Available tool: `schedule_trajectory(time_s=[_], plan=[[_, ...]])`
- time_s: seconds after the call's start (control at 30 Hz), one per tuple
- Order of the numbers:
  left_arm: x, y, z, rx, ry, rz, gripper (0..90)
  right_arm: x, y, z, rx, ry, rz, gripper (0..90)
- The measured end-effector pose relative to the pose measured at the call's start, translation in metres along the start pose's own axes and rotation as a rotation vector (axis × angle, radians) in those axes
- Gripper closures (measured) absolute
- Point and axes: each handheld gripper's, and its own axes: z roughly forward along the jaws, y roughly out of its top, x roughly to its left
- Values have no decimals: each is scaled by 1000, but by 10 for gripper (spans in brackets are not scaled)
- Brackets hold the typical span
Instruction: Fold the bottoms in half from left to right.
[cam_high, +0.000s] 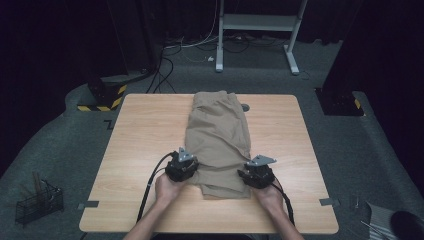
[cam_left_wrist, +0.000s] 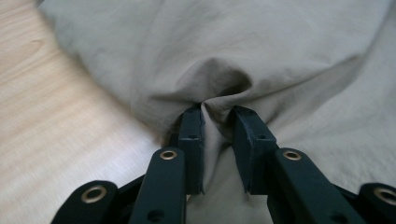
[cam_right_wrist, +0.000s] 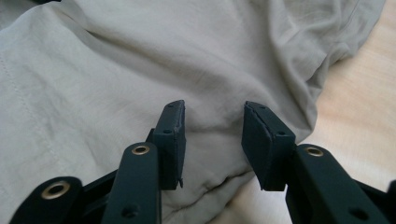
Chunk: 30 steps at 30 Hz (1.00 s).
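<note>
A folded khaki garment (cam_high: 219, 135) lies lengthwise down the middle of the wooden table (cam_high: 145, 130). At its near left edge my left gripper (cam_high: 187, 167) pinches the cloth. In the left gripper view the jaws (cam_left_wrist: 217, 112) squeeze a raised ridge of the fabric (cam_left_wrist: 261, 56), which puckers at the tips. My right gripper (cam_high: 256, 173) sits at the near right edge. In the right gripper view its jaws (cam_right_wrist: 212, 116) stand apart over the cloth (cam_right_wrist: 116, 79), with the hem and bare wood (cam_right_wrist: 359, 102) to their right and nothing pressed between the pads.
A small dark object (cam_high: 245, 106) lies beside the garment's far end. On the floor are a wire basket (cam_high: 39, 202) at the near left, a black and yellow striped base (cam_high: 102, 97), cables, and a white metal frame (cam_high: 257, 30) beyond the table.
</note>
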Motion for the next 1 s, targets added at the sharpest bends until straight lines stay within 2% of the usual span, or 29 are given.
schedule_trajectory(time_s=[0.1, 0.2, 0.3, 0.37, 0.43, 0.53, 0.6, 0.63, 0.67, 0.7, 0.77, 0.83, 0.87, 0.93, 1.0], plan=[[8, 4, 0, 13, 25, -16, 685, -2, 10, 9, 9, -16, 12, 567], [4, -4, -15, -19, 37, -7, 589, 2, 14, 9, 36, -19, 20, 502], [-2, -14, -36, -55, 34, -11, 513, 7, 7, -5, -15, 11, 30, 515], [-11, -21, -49, -69, 3, 8, 498, 14, 4, -17, -52, 22, 20, 527], [-20, -28, -56, -63, -11, 39, 492, 21, 3, -26, -73, 58, 0, 539], [-30, -38, -59, -33, 6, 97, 490, 35, -2, -29, -55, 100, -52, 556], [-32, -43, -55, -6, 11, 101, 490, 40, -5, -26, -35, 105, -66, 562], [-33, -46, -52, 7, 2, 87, 491, 41, -6, -24, -24, 108, -66, 570], [-33, -48, -49, 18, -9, 82, 496, 41, -8, -21, -14, 115, -61, 595], [-33, -50, -48, 1, -17, 74, 504, 41, -10, -18, 5, 122, -60, 631], [-33, -51, -49, -7, -18, 57, 548, 44, -14, -16, 1, 108, -92, 749], [-34, -51, -52, 7, -29, 70, 669, 44, -14, -19, 12, 129, -118, 862], [-35, -51, -53, 13, -35, 76, 738, 46, -15, -20, 15, 127, -145, 885], [-36, -51, -55, 23, -51, 86, 830, 47, -16, -22, 20, 128, -168, 895], [-37, -51, -59, 15, -70, 74, 853, 45, -16, -25, 22, 143, -159, 900]])
